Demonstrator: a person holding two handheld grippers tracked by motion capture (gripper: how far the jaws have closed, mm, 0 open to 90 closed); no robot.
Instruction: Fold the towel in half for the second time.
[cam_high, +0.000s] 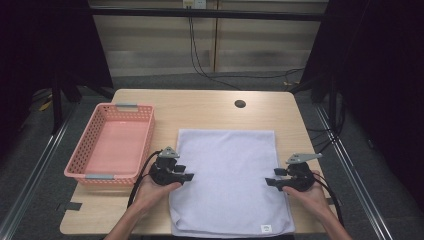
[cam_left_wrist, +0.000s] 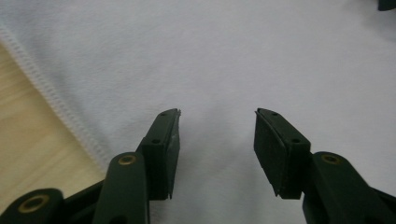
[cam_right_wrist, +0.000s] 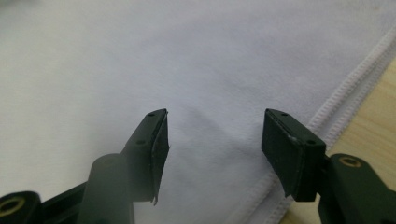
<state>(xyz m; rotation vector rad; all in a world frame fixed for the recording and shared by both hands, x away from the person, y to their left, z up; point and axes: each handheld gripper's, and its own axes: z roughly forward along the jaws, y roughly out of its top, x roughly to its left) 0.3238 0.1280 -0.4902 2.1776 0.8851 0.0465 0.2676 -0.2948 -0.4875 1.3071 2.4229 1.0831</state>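
Lighting: even, from overhead; table (cam_high: 210, 107) bright, surroundings near black. Shadows: faint, soft, under both grippers. Glare: none; towel (cam_high: 227, 175) pale, slightly washed out. Focus: high view a little soft; gripper views sharp at the fingertips (cam_left_wrist: 169, 122), cloth beyond them blurred.

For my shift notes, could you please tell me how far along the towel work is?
Done: the white towel lies flat on the table. In hand: left tongs and right tongs sit open at its side edges, gripping nothing. Left: the pink basket holds nothing yet.
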